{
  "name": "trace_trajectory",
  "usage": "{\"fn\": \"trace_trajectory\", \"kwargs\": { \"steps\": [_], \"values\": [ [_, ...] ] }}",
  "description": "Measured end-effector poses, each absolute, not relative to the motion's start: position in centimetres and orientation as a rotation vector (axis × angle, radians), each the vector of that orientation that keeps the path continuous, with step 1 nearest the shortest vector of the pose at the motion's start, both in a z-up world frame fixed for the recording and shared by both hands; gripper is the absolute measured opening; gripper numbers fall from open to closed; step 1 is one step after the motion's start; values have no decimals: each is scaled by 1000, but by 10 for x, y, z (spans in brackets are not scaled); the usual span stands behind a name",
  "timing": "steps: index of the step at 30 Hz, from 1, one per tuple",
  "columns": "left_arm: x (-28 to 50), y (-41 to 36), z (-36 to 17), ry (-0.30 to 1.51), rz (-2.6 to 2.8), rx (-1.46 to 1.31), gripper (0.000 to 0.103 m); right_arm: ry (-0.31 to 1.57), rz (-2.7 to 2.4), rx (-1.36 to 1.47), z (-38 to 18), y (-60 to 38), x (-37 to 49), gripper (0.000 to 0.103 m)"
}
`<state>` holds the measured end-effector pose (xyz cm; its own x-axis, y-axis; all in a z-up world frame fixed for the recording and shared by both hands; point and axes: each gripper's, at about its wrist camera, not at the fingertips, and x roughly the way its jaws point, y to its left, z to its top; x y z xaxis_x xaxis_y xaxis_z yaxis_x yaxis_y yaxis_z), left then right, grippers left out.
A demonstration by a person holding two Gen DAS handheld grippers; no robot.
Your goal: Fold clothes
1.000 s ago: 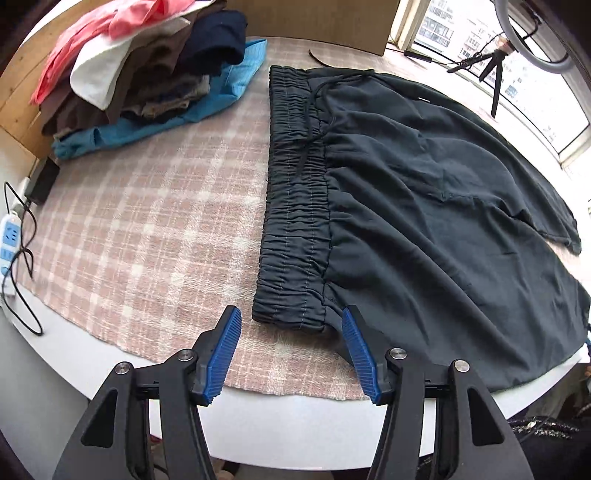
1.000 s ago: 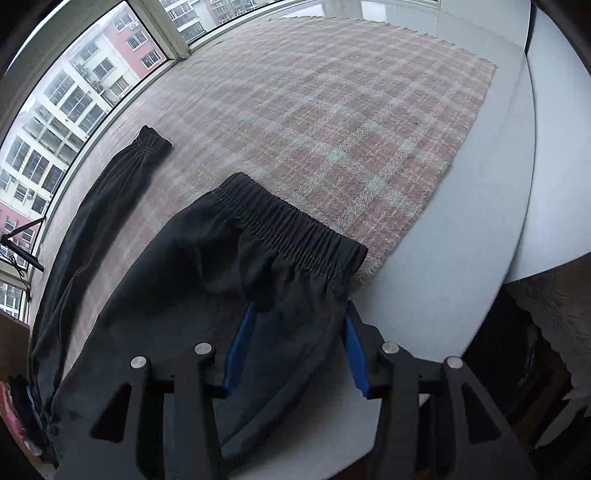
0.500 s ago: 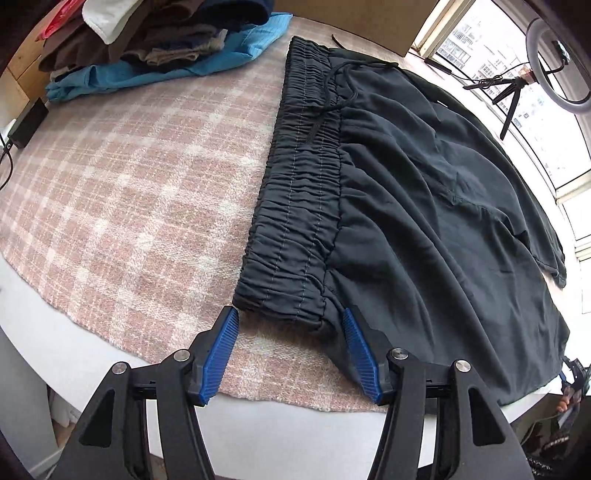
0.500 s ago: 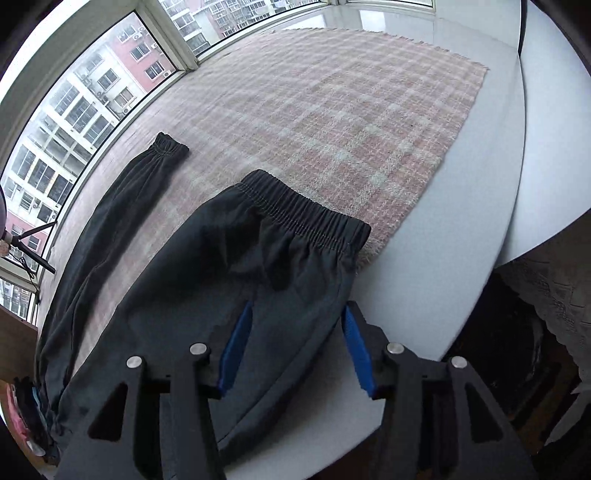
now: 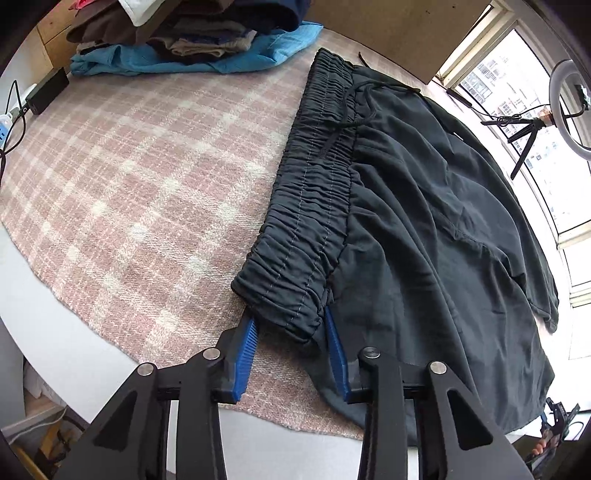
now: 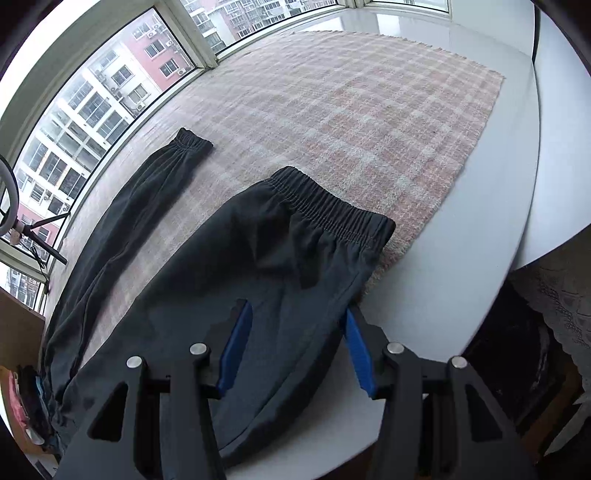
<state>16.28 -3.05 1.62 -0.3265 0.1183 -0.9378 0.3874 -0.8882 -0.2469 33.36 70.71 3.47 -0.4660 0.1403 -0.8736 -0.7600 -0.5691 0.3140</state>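
- Black trousers lie spread flat on the pink-and-cream plaid cloth that covers the white desk; every place below is given from these trousers.
- Their gathered elastic waistband, with a thin drawstring across it, runs away from the left wrist camera, and its near corner sits between the blue pads of the left tool.
- The left tool's jaws have just been closing, and both pads now stand against the two sides of that waistband corner, so the tool grips the trousers there.
- In the right wrist view, the two legs run apart: the nearer leg cuff ends at the cloth's edge, the farther cuff lies towards the window.
- The right tool straddles the nearer leg short of its cuff: the left pad rests on top of the fabric, the right pad stands at the leg's outer edge over bare desk; whether the pads pinch the fabric cannot be told.
- Beyond the waistband's far end, a stack of folded clothes rests on a blue garment at the cloth's rim.
- A ring light on a small tripod stands by the window past the trousers' far side.
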Motion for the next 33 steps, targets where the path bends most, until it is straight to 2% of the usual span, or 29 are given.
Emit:
{"fn": "trace_trajectory", "kwargs": {
  "steps": [4, 12, 13, 14, 15, 16, 18, 21, 28, 33],
  "values": [
    [169, -29, 22, 640, -2341, 1673, 25, 1045, 2067, -1089, 36, 717, 345, 50],
    [166, -29, 44, 605, -2367, 1660, 24, 1147, 2047, -1130, 18, 724, 347, 50],
    [162, -31, 46, 603, -2366, 1662, 24, 1155, 2047, -1155, 14, 722, 343, 46],
    [160, -30, 46, 609, -2363, 1663, 24, 1125, 2053, -1180, 13, 718, 339, 37],
    [161, -31, 47, 620, -2365, 1660, 23, 1095, 2059, -1206, 12, 715, 335, 10],
    [162, -31, 48, 632, -2368, 1655, 23, 1065, 2064, -1231, 12, 711, 331, 4],
    [157, -37, 56, 657, -2376, 1634, 21, 1101, 2079, -1155, 22, 711, 335, 4],
    [158, -47, 70, 729, -2378, 1592, 19, 1252, 2103, -983, 49, 718, 348, 3],
    [136, -66, 107, 783, -2434, 1497, 13, 1242, 2162, -838, 109, 713, 305, 2],
    [90, -65, 129, 694, -2500, 1460, 12, 1153, 2229, -824, 147, 710, 233, 2]
  ]
}}
